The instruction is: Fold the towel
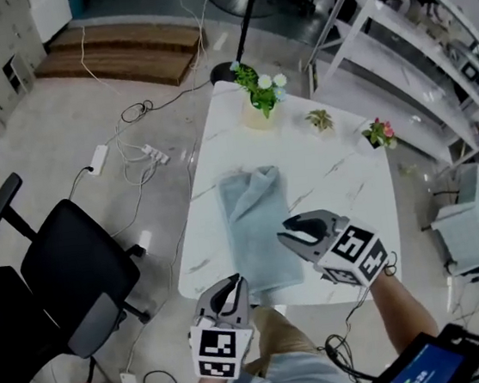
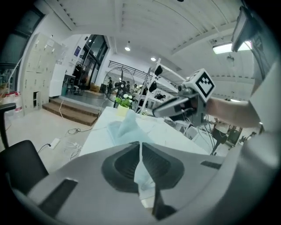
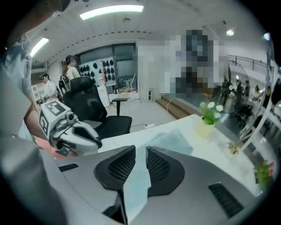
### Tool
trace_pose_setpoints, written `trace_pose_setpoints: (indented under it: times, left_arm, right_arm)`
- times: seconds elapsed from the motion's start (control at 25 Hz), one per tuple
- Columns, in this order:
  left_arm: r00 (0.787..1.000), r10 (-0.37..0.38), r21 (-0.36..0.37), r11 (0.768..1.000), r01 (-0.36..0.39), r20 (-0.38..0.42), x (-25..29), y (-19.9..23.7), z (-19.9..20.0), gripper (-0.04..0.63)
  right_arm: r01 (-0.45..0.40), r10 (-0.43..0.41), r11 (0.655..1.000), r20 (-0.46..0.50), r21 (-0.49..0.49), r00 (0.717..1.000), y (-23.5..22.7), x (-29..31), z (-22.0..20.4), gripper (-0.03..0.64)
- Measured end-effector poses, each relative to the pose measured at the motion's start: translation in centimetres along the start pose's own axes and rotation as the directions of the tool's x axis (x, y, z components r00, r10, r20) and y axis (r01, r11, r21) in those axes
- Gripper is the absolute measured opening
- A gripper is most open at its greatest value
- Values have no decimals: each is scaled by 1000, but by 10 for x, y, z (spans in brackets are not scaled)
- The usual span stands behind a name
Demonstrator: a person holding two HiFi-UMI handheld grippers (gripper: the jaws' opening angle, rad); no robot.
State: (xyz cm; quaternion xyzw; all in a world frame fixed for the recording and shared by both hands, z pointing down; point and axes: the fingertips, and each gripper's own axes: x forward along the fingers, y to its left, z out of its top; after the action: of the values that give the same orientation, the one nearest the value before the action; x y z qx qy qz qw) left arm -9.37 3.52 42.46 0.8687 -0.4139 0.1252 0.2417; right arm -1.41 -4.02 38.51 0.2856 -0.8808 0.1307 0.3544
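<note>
A light blue-grey towel (image 1: 256, 219) lies lengthwise on the white marble table (image 1: 342, 182), its near end at the table's front edge. My left gripper (image 1: 232, 284) sits at that front edge, at the towel's near left corner. In the left gripper view its jaws (image 2: 140, 147) are pinched on a ridge of towel (image 2: 125, 125) that runs away across the table. My right gripper (image 1: 288, 231) hovers above the towel's near right part. Its jaws (image 3: 140, 151) stand slightly apart, and the towel (image 3: 173, 140) shows below through the gap. Nothing is pressed between them.
Three small potted plants (image 1: 258, 93), (image 1: 320, 120), (image 1: 380, 133) stand along the table's far side. A black office chair (image 1: 67, 268) is left of the table, with cables and a power strip (image 1: 139, 151) on the floor. Shelving (image 1: 427, 24) lines the right.
</note>
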Motion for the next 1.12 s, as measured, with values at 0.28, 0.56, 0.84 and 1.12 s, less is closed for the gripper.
trace_pose_setpoints:
  times: [0.28,0.56,0.84,1.12]
  left_arm:
    - [993,-77,7,997,78,-84,55,-30,-9,21]
    - [966,-94,-79,994,77,-242,81,-20,-57,21]
    - [958,-60,-79,996,39,-282,84,-18,-64,18]
    - [958,-32,-71,997,12,-286,87,-21,-66,18]
  right_arm:
    - [49,-69,991,-165,-124,984,-104,34,-13,91]
    - [-175,164,953,-64,-248,984,-97,129,34,91]
    - [-331,289,880,-171,-340,942,-80,205,23,91]
    - [-339,297,894,-180,-294,938,-118,174,36,219]
